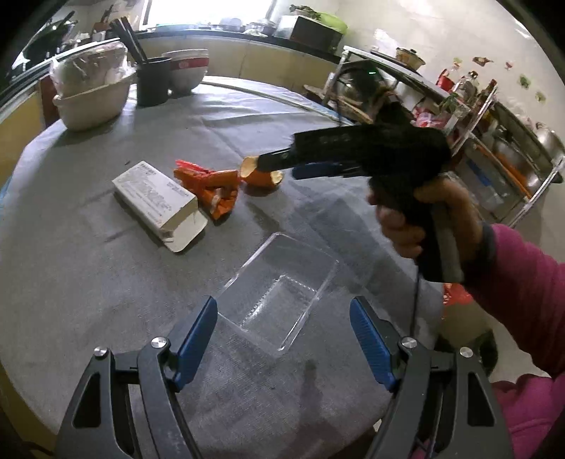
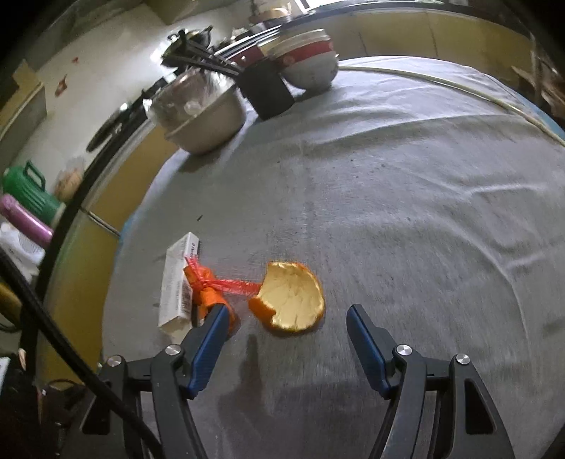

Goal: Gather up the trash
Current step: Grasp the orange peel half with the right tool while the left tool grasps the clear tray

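Kitchen setting, round table under grey cloth, daylight coming in.

Sitting centre: round table (image 1: 88, 282) draped in wrinkled grey cloth (image 2: 406, 176). Glaring overexposed at the back: bright window (image 1: 212, 10), lighting a dark-topped counter (image 1: 229, 33) with yellow cabinet fronts (image 1: 282, 60) running beneath. Standing at the right: metal shelf rack (image 1: 494, 141) crowded with bottles and steel pots, against a pale wall (image 1: 441, 31) dotted with small stickers. Resting on the far table edge: pale basin (image 1: 95, 99), black cup (image 1: 153, 81) holding dark sticks, stacked red-and-white bowls (image 1: 185, 70). Showing in the right wrist view: green jug (image 2: 28, 190) and purple flask (image 2: 24, 220) low by the left edge.
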Demonstrator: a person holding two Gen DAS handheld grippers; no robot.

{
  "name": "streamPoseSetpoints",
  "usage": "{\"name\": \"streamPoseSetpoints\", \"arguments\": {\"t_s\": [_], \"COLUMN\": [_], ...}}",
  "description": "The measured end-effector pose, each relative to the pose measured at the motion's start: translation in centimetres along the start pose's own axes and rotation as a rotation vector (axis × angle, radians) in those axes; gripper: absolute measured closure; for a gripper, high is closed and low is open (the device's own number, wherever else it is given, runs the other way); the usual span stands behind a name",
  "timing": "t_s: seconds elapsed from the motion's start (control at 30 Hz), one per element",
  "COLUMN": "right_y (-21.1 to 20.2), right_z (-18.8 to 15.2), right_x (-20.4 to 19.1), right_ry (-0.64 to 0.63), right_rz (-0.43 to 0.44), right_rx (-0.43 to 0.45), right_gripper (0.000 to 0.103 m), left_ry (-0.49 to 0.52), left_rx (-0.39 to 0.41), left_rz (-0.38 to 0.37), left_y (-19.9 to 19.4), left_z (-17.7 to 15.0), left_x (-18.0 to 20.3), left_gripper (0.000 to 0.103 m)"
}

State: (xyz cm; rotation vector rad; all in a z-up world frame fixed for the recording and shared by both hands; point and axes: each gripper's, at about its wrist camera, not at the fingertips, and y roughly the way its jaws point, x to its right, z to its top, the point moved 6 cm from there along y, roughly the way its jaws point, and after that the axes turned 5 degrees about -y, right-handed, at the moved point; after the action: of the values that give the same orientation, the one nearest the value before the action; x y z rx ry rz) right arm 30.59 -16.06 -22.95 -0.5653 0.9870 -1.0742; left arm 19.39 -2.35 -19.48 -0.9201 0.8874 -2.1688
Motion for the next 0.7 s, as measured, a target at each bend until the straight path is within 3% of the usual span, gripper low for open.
{"name": "streamPoseSetpoints", "arguments": {"t_s": [0.27, 0.3, 0.33, 0.43, 0.53, 0.7], "right_y": [1.8, 2.0, 2.0, 1.9, 1.0, -1.9], "right_z": [0.7, 0.7, 0.7, 0.5, 0.1, -1.6], "right_x": [-0.7, -0.8, -0.9, -1.2, -0.6, 0.9], "right_ry": [-0.109, -0.122, -0.134, -0.161, -0.127, -0.034], "right_rz": [-0.091, -0.109, -0.131, -0.154, -0.134, -0.094], "right_rx": [-0.004, 0.002, 0.011, 0.018, 0.035, 0.080], "right_gripper": [0.031, 0.033, 0.049, 0.066, 0.072, 0.073], "left_ry": [0.033, 0.024, 0.009, -0.008, 0.022, 0.049], "left_rx": [0.018, 0.015, 0.009, -0.001, 0.009, 0.004], "left_rz": [-0.029, -0.020, -0.012, -0.011, -0.005, 0.013], "left_y": [-0.9, -0.7, -0.5, 0.0, 0.2, 1.4], "left_z": [-0.7, -0.7, -0.6, -0.6, -0.5, -0.6], "left_x": [1.0, 0.8, 0.5, 0.5, 1.2, 1.7], "left_gripper": [0.025, 0.025, 0.025, 0.025, 0.025, 0.025]}}
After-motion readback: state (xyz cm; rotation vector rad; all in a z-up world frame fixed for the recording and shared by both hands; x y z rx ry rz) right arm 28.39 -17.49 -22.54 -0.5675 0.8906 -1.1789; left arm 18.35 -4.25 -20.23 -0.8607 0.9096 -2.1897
